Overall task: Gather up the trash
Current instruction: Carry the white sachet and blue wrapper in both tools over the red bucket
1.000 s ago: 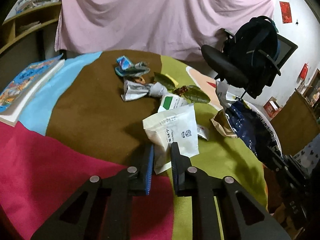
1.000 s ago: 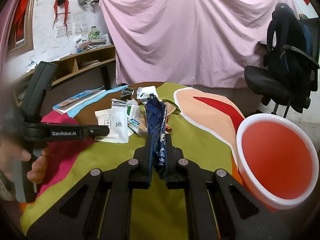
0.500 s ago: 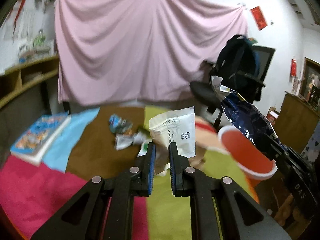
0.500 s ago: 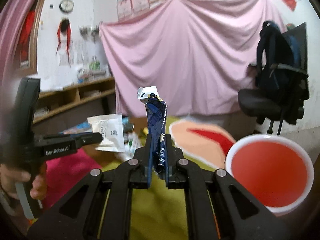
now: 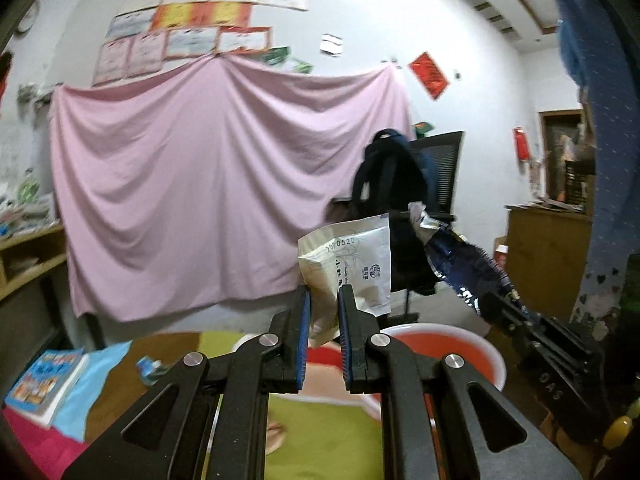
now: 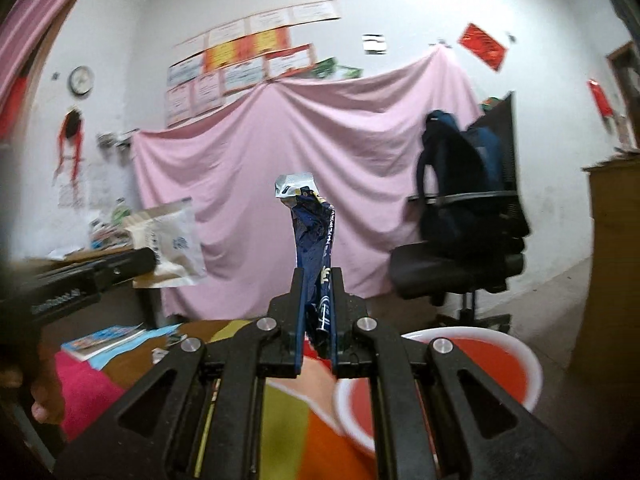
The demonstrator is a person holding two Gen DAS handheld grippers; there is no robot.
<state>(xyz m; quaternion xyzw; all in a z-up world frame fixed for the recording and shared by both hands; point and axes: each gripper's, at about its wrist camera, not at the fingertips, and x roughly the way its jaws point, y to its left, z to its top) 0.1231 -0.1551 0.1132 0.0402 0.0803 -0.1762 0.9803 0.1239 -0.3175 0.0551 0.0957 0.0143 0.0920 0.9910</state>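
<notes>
Crinkled white paper is what we are pinching in the left tool (image 5: 323, 330): a flat white sachet (image 5: 352, 268) with printed marks, standing up between the blue pads and lifted clear of the counter (image 5: 320, 432). In the right tool (image 6: 316, 316) we are gripping a dark blue foil wrapper (image 6: 314, 240), squeezed tall and narrow with its silver torn end on top. Both pieces are hanging in the air near the red basin (image 5: 452, 346) with the white rim, which sits low and to the right in both views; the sachet is just above its near rim, and neither piece is inside it yet. So we are judging ourselves partway through: two pieces are picked up and waiting to be dropped, and at least one small blue scrap (image 5: 150, 368) is lying on the brown patch of the cloth, so more collecting is probably left. A colourful book (image 5: 44, 380) is resting at the left edge and is not trash. Beyond the counter, an office chair with a dark backpack (image 6: 464, 176) is standing before the pink sheet (image 5: 200, 184), well apart from us. Nothing is blocking the basin, though the two tools are crowding close together over it.
</notes>
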